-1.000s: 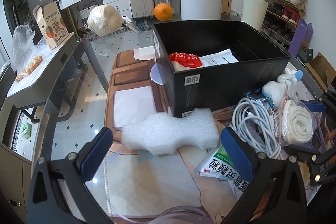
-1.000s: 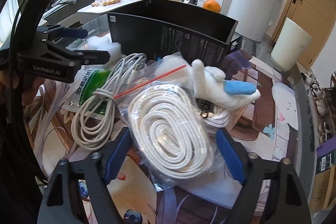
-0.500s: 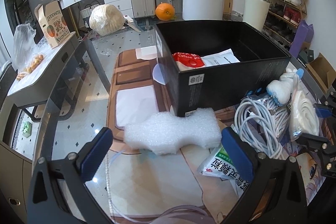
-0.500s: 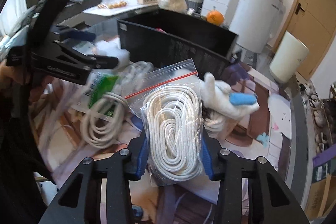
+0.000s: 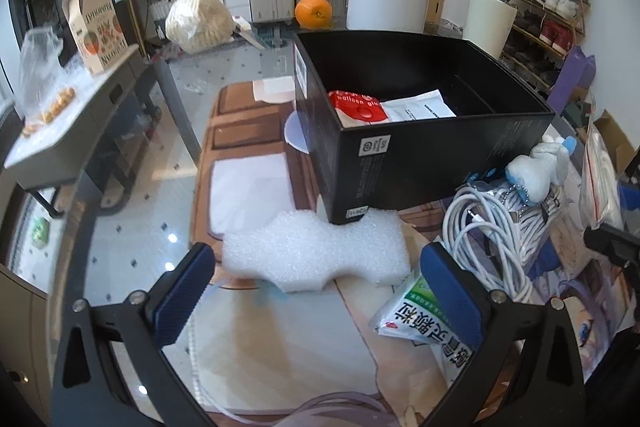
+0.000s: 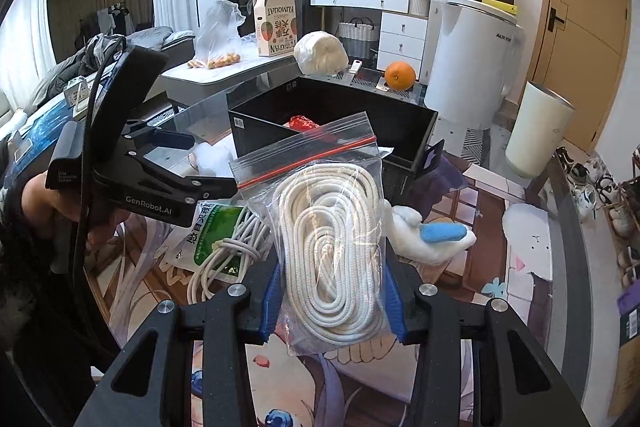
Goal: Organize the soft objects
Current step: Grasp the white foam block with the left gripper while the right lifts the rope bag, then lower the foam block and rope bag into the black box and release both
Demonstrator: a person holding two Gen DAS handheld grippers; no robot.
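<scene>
The left gripper (image 5: 318,287) is seen with its blue-padded jaws spread wide and nothing pressed between them; just ahead of its tips, in the gap between the fingers, a white bubbled foam block with notched sides (image 5: 316,253) is laid flat on the printed table mat (image 5: 280,339); the far edge of the block is touched by the near corner of a black rectangular cardboard box (image 5: 404,163), inside which a red-and-white packet (image 5: 358,105) and a white flat pouch (image 5: 420,107) are seen; beside the right finger a green-and-white printed sachet (image 5: 416,311) is found, and beyond it a coiled white cable (image 5: 484,239) and a small white plush toy with a blue part (image 5: 536,171).

The right gripper (image 6: 331,297) is clamped on a clear zip bag with a red seal, filled with coiled white rope (image 6: 328,227); the bag is pinched at its lower part between the blue pads and is held upright, clear of the mat; behind its top the black box (image 6: 404,131) is seen; to its left the green sachet (image 6: 216,231) and the cable (image 6: 224,259) are lying; to its right the plush toy (image 6: 432,235) is resting.
</scene>
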